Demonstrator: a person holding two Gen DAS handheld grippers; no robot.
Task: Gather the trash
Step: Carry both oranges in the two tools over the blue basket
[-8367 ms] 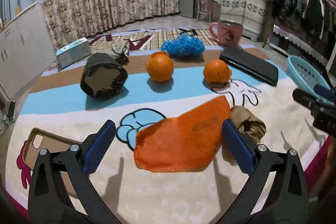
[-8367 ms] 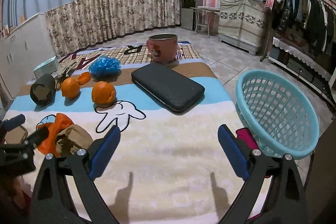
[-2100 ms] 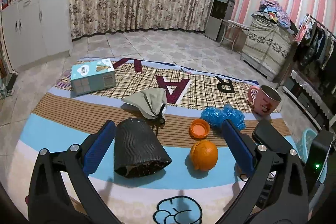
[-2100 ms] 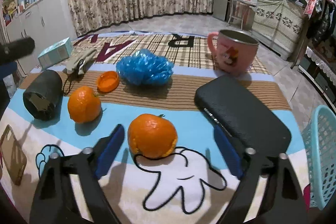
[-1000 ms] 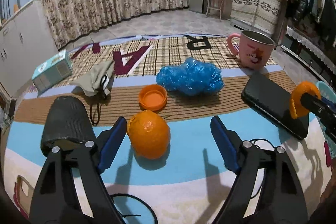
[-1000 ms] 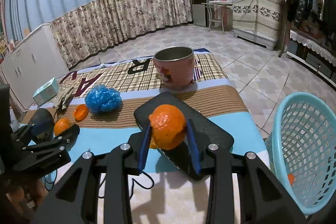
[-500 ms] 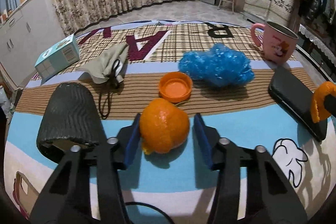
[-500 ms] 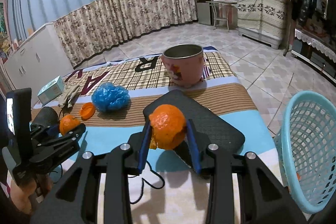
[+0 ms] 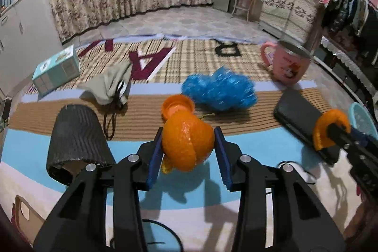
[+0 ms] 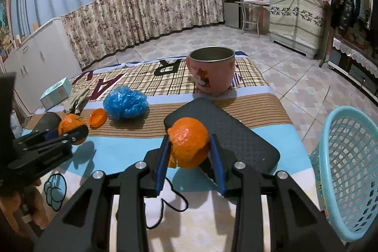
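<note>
My left gripper (image 9: 188,148) is shut on an orange peel (image 9: 186,142) and holds it above the striped cloth. It also shows in the right wrist view (image 10: 70,131). My right gripper (image 10: 189,152) is shut on another orange peel (image 10: 189,145), held above the black case (image 10: 226,134). It also shows at the right of the left wrist view (image 9: 330,131). The light blue trash basket (image 10: 345,171) stands off the cloth's right edge. A crumpled blue plastic bag (image 9: 219,91) and an orange lid (image 9: 177,105) lie on the brown stripe.
A pink mug (image 10: 210,72) stands at the back right. A black ribbed tube (image 9: 75,138) lies at the left. A grey pouch (image 9: 111,82) and a teal box (image 9: 56,70) lie at the back left. A brown phone case (image 9: 26,219) lies at the near left.
My left gripper has closed on the orange peel and lifted it off the cloth. My right gripper keeps hold of its peel and has shifted slightly.
</note>
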